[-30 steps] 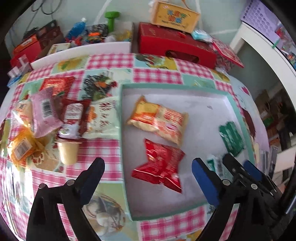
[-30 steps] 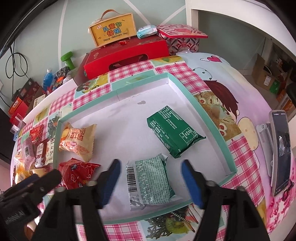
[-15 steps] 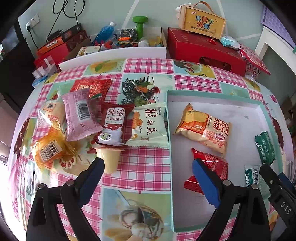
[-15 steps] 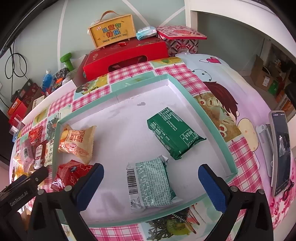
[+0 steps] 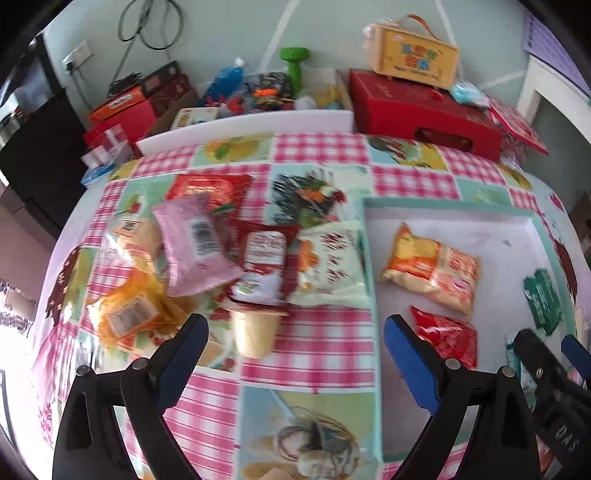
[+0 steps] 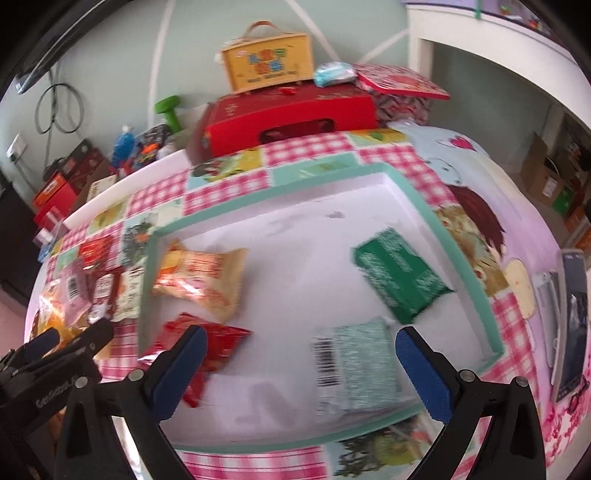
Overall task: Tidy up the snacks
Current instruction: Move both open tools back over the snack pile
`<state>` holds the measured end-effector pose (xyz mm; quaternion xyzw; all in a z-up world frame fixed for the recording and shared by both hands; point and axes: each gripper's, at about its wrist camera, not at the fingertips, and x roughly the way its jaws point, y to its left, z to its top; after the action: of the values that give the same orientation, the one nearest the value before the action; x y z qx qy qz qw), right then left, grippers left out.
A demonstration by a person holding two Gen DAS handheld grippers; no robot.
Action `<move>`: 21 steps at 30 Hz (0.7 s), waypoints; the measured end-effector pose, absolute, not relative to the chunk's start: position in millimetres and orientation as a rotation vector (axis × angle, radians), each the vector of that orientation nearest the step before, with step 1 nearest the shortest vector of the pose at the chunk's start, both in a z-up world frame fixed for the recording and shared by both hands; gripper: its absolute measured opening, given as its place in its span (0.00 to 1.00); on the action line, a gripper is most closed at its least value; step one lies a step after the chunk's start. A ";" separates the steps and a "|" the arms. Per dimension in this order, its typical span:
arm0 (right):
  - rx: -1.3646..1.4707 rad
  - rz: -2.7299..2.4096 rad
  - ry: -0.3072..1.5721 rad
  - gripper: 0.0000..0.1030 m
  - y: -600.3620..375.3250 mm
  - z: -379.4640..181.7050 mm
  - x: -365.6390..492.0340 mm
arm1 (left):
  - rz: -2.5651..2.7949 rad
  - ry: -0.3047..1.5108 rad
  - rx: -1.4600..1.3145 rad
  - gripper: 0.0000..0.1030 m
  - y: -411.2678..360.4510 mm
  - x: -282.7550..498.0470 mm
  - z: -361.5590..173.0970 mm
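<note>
Step in hand: fetching the next snack. Left hand-held gripper [image 5: 295, 345] spread wide, empty, above the small beige jelly cup [image 5: 255, 330] in the loose pile on the checked table [image 5: 325, 341]. Right hand-held gripper [image 6: 301, 356] likewise agape over the mint-rimmed white tray [image 6: 458, 254]. Next: descend, close on cup.

Both wrist views overlook the shared tray [image 5: 369, 280].

Pale green wall [image 5: 229, 44] behind, crossed by white diagonal lines; black cable loop [image 5: 153, 24] hangs beside a wall socket [image 5: 77, 57]. Table under a pink-checked picture tablecloth [image 5: 317, 347], daylight bright across it. White shelving unit [image 6: 491, 55] at right, cardboard boxes [image 6: 543, 173] on the floor beyond.
</note>
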<state>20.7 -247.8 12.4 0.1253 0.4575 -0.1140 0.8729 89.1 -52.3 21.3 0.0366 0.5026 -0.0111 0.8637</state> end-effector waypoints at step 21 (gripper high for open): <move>0.140 -0.012 0.951 1.00 -119.0 9.7 59.4 | 0.214 1.125 -0.134 0.93 90.3 114.1 9.0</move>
<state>59.4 -119.0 9.7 0.0672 0.4573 -0.0055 0.8867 114.1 90.3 9.0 -0.0633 0.5317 0.1013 0.8384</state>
